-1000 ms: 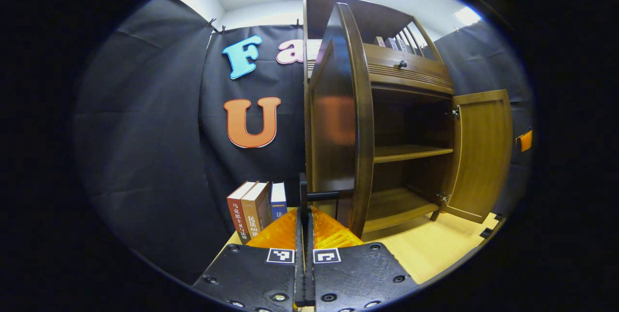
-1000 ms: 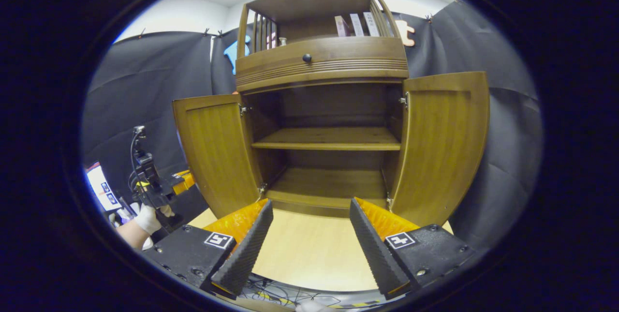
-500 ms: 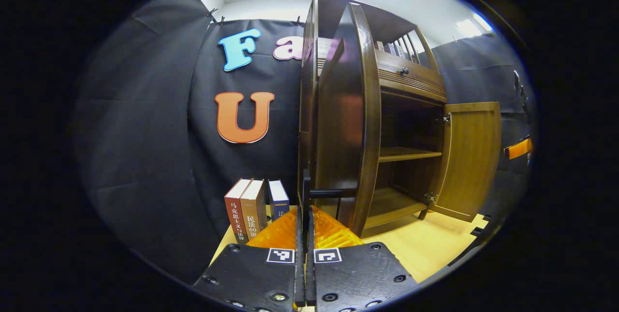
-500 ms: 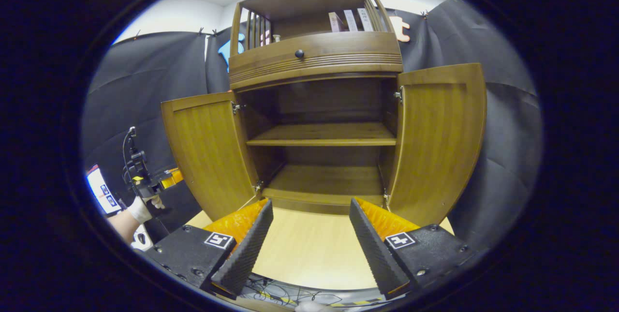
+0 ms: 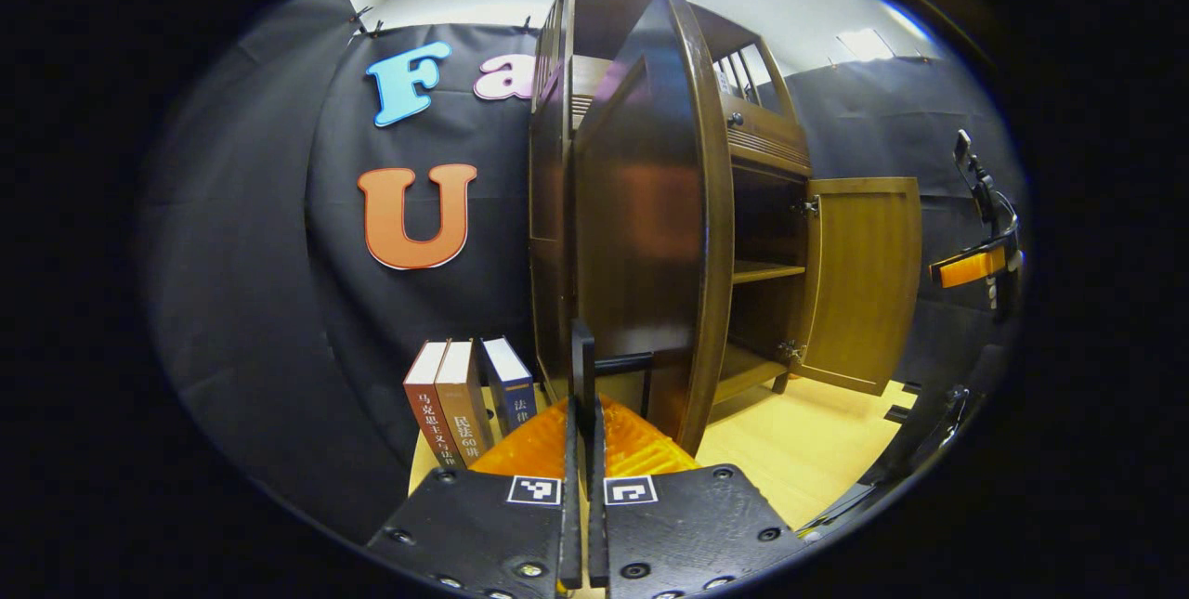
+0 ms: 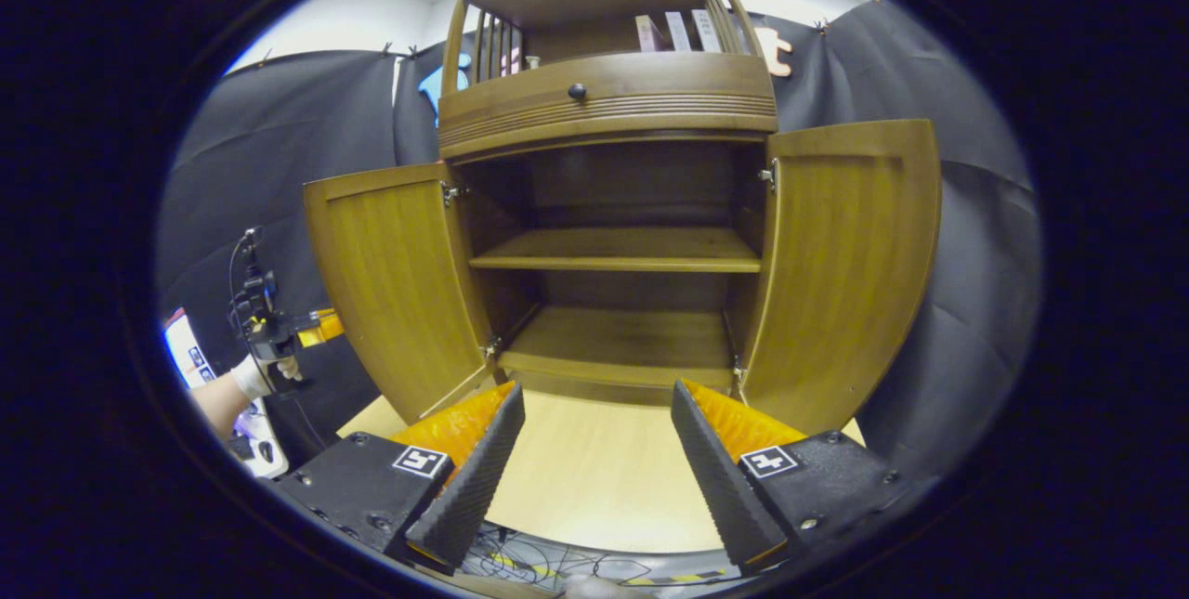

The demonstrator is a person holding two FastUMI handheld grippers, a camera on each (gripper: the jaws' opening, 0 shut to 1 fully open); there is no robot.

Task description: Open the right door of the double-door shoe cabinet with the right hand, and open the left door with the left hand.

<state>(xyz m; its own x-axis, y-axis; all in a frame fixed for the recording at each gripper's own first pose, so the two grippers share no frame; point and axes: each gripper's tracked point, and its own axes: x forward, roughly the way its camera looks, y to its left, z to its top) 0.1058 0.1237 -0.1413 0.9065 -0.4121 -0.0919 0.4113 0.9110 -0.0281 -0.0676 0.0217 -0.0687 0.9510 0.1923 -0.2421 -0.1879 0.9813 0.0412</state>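
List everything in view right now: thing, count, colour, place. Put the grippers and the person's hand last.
shoe cabinet: one, brown wood, on the table against the black cloth
left door: one, brown, swung open
right door: one, brown, swung open
door handle: one, black, on the left door's outer face, between the left gripper's jaws
drawer knob: one, dark, above the doors
shelves: two, brown, bare
standing books: three, red, brown, blue, left of the cabinet
table: one, light wood
left gripper: jaws closed on the handle
right gripper: jaws apart, before the cabinet
gloved hand: one, white, holding the left gripper
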